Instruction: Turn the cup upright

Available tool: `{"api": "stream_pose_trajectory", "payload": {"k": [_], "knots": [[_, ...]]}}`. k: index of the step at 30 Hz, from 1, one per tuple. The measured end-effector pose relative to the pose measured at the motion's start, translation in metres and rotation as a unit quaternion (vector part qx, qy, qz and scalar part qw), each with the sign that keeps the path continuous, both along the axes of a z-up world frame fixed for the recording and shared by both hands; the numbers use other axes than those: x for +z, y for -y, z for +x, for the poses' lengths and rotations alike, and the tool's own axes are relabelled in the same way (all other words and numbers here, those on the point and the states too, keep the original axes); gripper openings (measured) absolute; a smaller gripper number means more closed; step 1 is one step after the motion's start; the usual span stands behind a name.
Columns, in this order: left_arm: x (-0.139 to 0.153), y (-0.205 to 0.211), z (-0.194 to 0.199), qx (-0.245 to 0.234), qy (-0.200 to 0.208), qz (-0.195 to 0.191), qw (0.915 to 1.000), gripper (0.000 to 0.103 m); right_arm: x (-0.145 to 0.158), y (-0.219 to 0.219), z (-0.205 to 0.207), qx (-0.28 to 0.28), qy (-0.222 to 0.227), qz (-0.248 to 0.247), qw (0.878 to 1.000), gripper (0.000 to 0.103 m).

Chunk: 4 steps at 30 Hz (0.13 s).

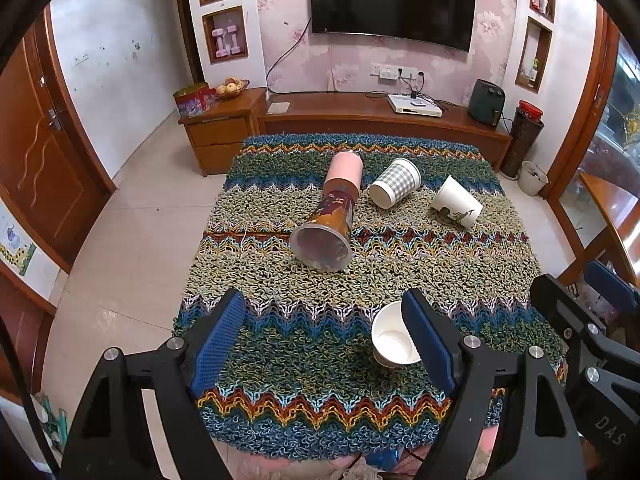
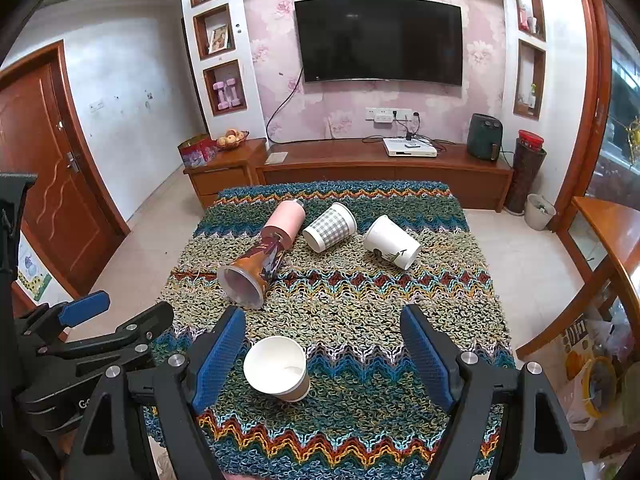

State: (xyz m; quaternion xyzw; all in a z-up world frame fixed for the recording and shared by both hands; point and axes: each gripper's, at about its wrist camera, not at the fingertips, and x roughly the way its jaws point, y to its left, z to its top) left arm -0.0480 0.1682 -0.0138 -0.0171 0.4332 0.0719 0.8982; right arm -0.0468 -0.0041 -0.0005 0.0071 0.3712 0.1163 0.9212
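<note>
Zigzag knit cloth [image 2: 360, 320] covers table; TV [image 2: 380, 40] behind; both grippers spread, empty.

Paper cup [image 1: 394, 340] partly behind pad [image 1: 428, 344]

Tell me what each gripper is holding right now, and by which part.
Nothing is held. The left gripper and right gripper are both open with no cup between their pads. The white paper cup stands upright on the mat, untouched.
</note>
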Motion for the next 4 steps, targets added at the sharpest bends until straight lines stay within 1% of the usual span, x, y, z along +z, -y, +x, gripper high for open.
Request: {"api": "stream_pose_trajectory", "payload": {"k": [4], "knots": [[-0.0002, -0.0003, 0.0003, 0.0, -0.002, -0.002, 1.0, 0.083, -0.0012, -0.0006, 0.0007, 0.0, -0.002, 0.0, 1.0, 0.08]]}}
